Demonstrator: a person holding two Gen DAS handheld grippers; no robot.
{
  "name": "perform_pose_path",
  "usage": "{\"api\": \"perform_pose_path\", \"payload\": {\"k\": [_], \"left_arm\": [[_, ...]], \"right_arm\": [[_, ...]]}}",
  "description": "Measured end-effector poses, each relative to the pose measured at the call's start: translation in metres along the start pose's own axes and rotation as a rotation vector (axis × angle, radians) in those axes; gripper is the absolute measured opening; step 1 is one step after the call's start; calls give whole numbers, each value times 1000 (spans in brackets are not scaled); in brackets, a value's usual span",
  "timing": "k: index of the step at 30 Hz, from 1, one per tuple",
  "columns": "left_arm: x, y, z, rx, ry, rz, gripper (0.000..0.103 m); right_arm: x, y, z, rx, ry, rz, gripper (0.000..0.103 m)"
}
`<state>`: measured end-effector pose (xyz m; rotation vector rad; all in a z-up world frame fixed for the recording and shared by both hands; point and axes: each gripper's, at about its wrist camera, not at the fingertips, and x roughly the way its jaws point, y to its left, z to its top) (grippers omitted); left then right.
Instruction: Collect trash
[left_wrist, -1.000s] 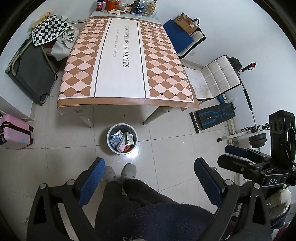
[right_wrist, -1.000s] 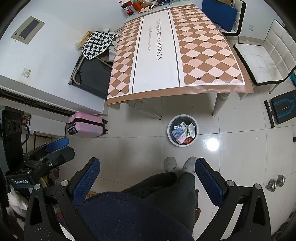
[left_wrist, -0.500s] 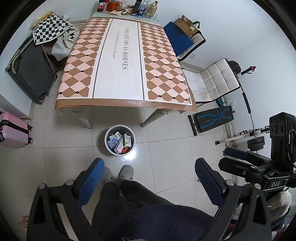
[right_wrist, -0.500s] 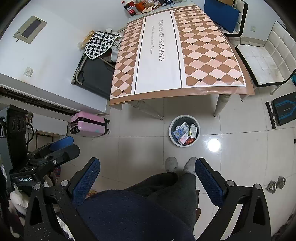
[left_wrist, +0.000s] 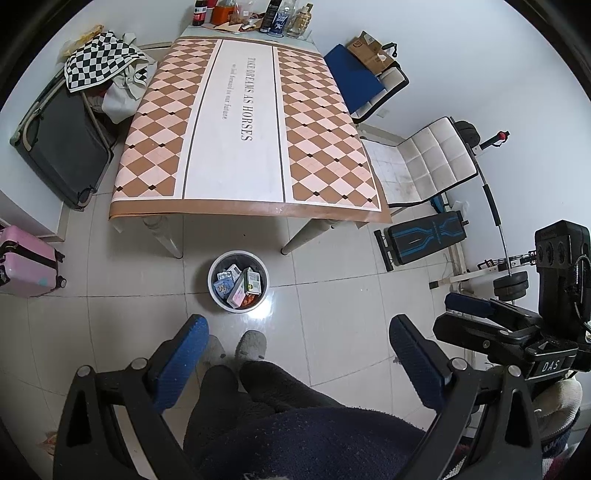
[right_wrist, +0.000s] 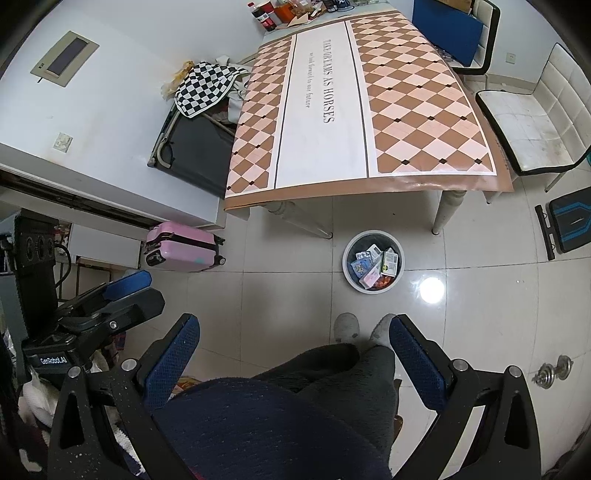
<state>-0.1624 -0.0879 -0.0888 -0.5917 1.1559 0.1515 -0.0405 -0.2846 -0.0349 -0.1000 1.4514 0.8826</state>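
Here, taken from the trash outward:

Trash: small printed cartons and crumpled wrappers (left_wrist: 238, 284) lie piled inside the round white plastic bin (left_wrist: 218, 300); they look light, thin-walled and easy to crush, so a soft pinch across a carton's flat faces would suit best.

Bin: it stands on the pale tiled floor (left_wrist: 332, 295), just in front of the desk's near edge and between its two front legs; it is probably light with a stiff rim (right_wrist: 345, 271), the likeliest place to take hold if it must be lifted.

Desk: a long desk under a brown-and-pink diamond-patterned cloth (left_wrist: 243, 147); its near part shows no loose trash, while bottles and packets (left_wrist: 255, 16) crowd the far end against the wall.

Person: grey slippers (left_wrist: 251, 343) and dark trousers stand near the bin.

Left gripper (left_wrist: 297, 350): blue-padded jaws spread wide, holding nothing, held high above the floor.

Right gripper (right_wrist: 293, 350): likewise spread wide and empty, well apart from the bin.

Risk: glossy wrappers may slip from the pads.
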Motion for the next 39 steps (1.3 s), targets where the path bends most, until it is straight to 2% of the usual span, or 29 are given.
{"api": "perform_pose_path", "payload": {"k": [39], "left_arm": [[-5,-10,-4,11,-2,-9,100]], "right_arm": [[0,-4,-2,0,13,4,103]]}}
